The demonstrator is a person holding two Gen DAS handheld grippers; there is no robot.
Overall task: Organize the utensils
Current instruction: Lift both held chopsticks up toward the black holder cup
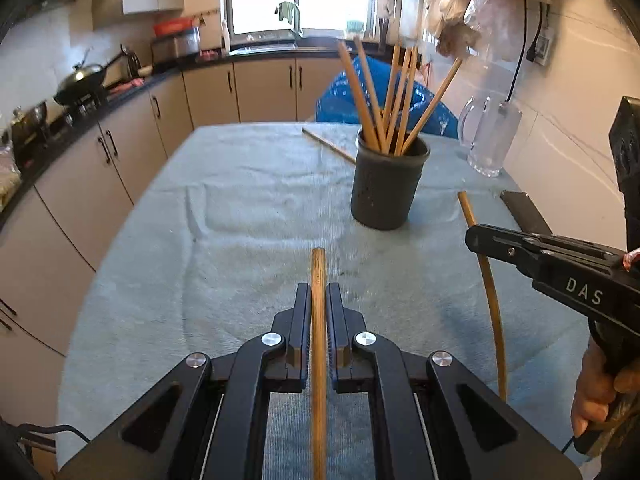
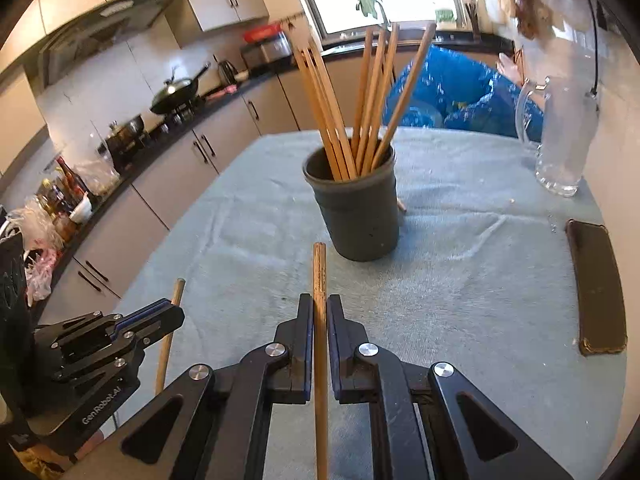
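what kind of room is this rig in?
Almost certainly a home kitchen: a wok sits on a stove along the cabinet run, with a sink faucet under the window. The work surface is a towel-covered table.

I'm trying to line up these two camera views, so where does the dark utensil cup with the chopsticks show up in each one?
Left wrist view: the dark cup stands right of centre, beyond the left gripper.
Right wrist view: the dark cup stands near the centre, just beyond the right gripper.
Shared landmark: the glass pitcher at the table's right edge.
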